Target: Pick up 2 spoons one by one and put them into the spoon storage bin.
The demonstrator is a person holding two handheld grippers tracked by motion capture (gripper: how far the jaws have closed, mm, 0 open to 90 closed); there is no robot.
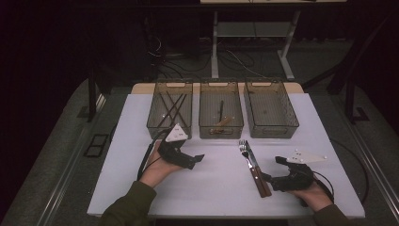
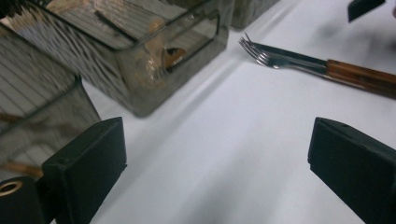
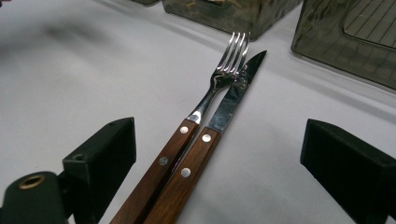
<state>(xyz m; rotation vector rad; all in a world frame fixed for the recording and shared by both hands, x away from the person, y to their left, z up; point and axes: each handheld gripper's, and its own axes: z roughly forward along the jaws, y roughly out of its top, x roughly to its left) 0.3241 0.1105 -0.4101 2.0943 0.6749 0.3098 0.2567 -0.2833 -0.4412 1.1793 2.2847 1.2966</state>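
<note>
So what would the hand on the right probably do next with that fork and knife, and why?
Probably ease the right gripper forward and close on one wooden handle. Its jaws stand open and empty, with the fork and knife lying side by side on the table between them, handles toward it. The far-right bin looks empty, so it may be where one goes.

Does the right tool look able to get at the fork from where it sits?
Probably yes: the right tool is open, the fork lies ahead between its jaws, though a knife lies against it.
</note>
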